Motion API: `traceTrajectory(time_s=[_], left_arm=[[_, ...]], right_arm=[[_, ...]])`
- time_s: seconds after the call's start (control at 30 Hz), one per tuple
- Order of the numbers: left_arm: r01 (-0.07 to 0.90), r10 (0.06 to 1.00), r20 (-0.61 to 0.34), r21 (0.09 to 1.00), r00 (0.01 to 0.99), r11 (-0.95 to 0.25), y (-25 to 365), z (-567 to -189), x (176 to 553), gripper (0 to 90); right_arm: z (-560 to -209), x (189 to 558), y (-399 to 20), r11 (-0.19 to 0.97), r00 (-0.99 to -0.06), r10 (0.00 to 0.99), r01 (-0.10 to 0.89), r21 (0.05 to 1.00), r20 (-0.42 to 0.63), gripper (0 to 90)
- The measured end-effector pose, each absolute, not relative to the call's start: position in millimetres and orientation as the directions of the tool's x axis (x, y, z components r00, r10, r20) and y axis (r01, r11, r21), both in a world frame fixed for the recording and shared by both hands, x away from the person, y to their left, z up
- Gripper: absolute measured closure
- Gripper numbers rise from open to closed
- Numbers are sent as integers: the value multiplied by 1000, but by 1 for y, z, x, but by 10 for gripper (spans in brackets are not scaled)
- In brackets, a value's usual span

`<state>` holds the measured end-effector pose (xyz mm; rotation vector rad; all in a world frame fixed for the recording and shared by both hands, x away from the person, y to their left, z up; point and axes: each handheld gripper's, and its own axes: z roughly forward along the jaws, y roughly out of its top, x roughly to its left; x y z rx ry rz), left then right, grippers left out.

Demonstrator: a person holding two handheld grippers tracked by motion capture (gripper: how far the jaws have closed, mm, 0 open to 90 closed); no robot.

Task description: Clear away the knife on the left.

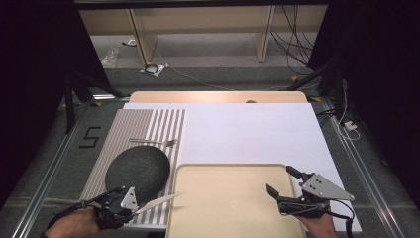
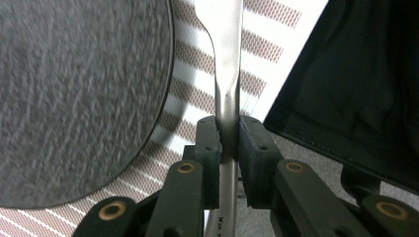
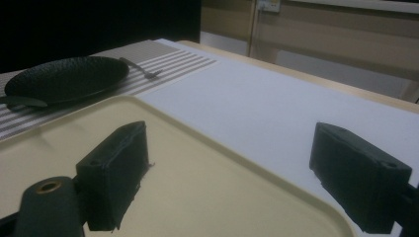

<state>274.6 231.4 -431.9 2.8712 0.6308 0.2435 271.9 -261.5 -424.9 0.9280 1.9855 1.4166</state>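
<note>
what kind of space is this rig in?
Likely a lab data-collection booth, not a home: table set with placemat, dark plate and tray, black curtains around it, loose cables on the floor.

Silver knife (image 1: 157, 202), clamped by handle, blade level

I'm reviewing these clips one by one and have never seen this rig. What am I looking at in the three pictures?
A person holds a two-jaw gripper in each hand. The high view looks down on the table; the other two come from cameras riding on the grippers. The left gripper is shut on a table knife, seen close between its jaws in its own view. The right gripper hangs open above a cream tray. On the striped placemat lie a dark plate and a fork.
</note>
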Motion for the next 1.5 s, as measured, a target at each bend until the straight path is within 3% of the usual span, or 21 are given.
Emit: traceTrajectory(time_s=[0.37, 0.67, 1.5], left_arm=[[431, 485, 88, 340, 870, -836, 200, -424, 286, 791], [407, 460, 52, 386, 886, -828, 167, -418, 293, 791], [348, 366, -23, 370, 930, -861, 92, -409, 292, 791]], right_arm=[[-425, 272, -262, 214, -626, 780, 227, 950, -26, 159], [-424, 271, -263, 208, -625, 780, 224, 952, -23, 159], [-423, 271, -265, 202, -617, 787, 222, 954, -23, 159]])
